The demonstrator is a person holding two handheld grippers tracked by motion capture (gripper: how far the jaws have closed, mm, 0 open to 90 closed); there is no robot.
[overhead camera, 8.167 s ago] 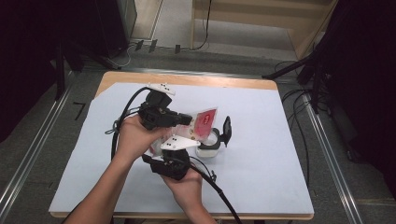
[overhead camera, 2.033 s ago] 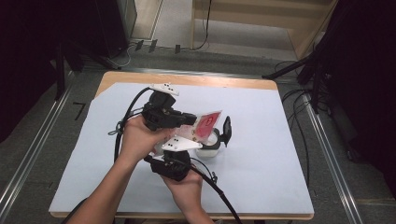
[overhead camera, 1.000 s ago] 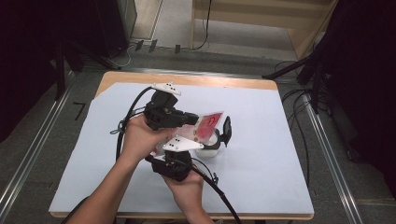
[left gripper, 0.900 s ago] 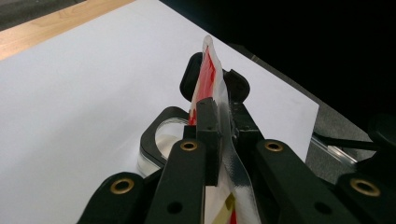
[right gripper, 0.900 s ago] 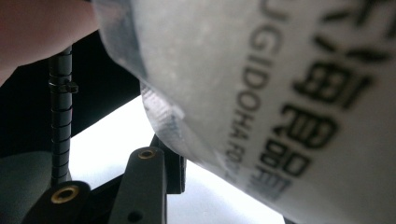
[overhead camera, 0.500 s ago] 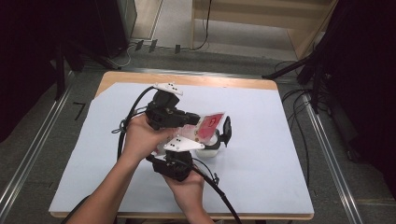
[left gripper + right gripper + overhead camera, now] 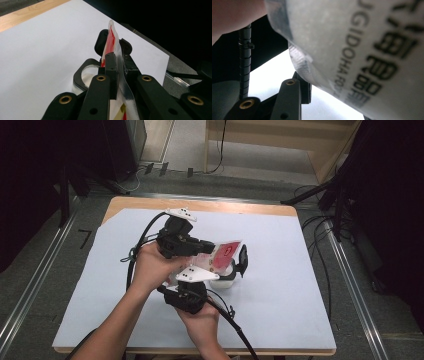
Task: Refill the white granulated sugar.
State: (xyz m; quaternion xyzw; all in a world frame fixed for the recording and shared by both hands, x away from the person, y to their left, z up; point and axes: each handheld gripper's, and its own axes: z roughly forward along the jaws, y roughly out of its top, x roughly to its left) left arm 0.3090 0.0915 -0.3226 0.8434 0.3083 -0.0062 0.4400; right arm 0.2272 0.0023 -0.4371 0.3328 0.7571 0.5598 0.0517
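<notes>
Left gripper (image 7: 207, 246): jaws clamped on red packet (image 7: 226, 254)
Right gripper (image 7: 220, 270): jaw state cannot be told
Change: packet tilted slightly toward 3 o'clock; likely pouring into white cup (image 7: 226, 281)

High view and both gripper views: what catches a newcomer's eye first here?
The red and white packet at mid-table, pinched between the closed jaws of the left gripper. Under it sits a clear cup with a black holder, and the right gripper comes up beside the cup. In the right gripper view the packet's printed back looms close.
</notes>
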